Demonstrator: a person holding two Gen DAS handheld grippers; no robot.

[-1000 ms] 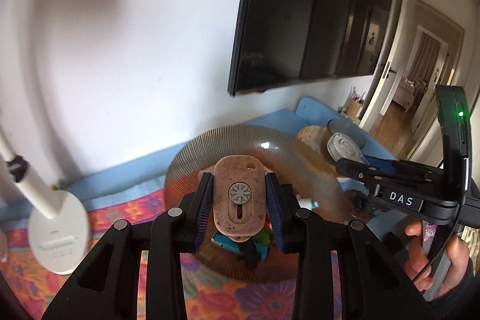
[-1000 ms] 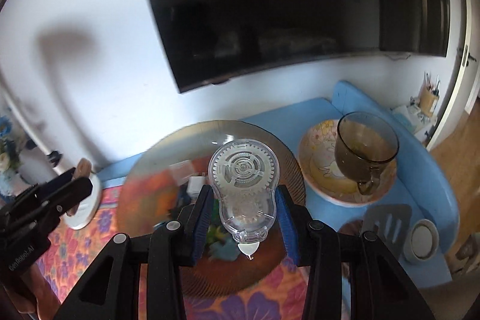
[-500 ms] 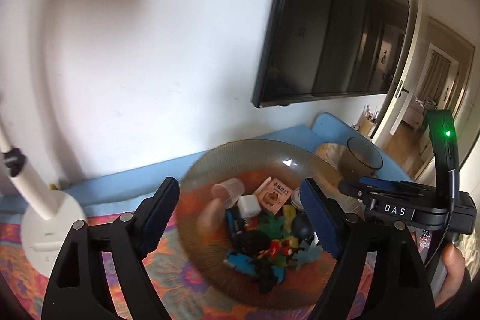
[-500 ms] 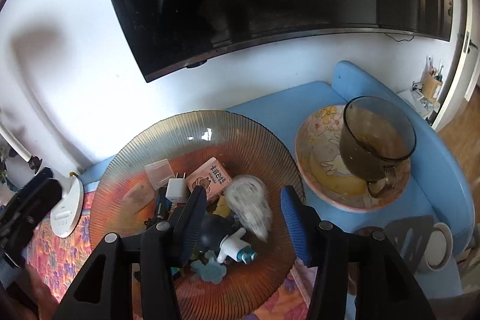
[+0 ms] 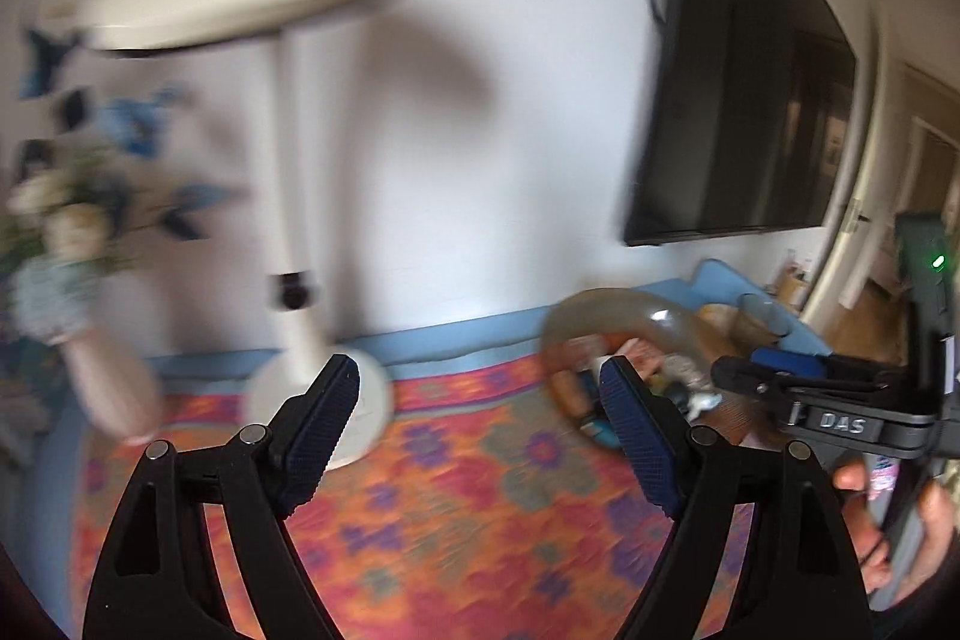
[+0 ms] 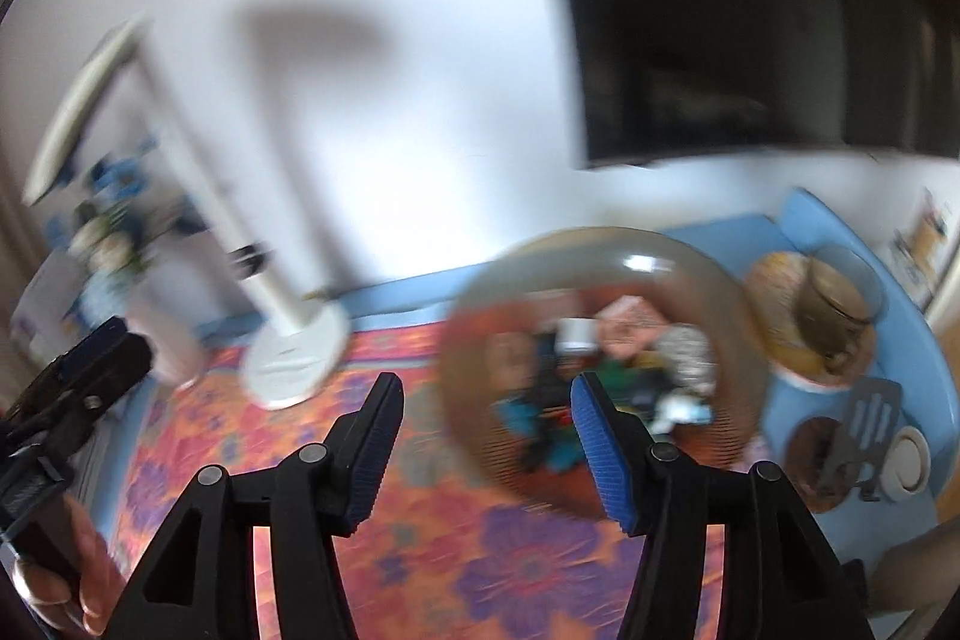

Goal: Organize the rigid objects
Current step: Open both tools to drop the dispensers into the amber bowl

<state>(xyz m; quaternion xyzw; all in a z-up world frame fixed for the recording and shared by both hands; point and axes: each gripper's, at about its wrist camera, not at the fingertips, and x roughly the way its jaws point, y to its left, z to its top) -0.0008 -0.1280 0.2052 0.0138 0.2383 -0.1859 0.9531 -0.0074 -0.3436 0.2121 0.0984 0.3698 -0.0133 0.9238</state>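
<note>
Now both the left gripper (image 5: 480, 424) and right gripper (image 6: 486, 436) hang empty, fingers spread, the right's just widening, beside the ribbed amber glass bowl (image 6: 600, 256) of small objects.

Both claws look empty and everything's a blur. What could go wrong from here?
1. The white lamp and the vase of flowers stand close on the left; a fast swing that way might knock them over.
2. The two grippers, left gripper and right gripper, are near each other and might collide.
3. The glass bowl is piled with small items; another drop could bounce one out.
</note>
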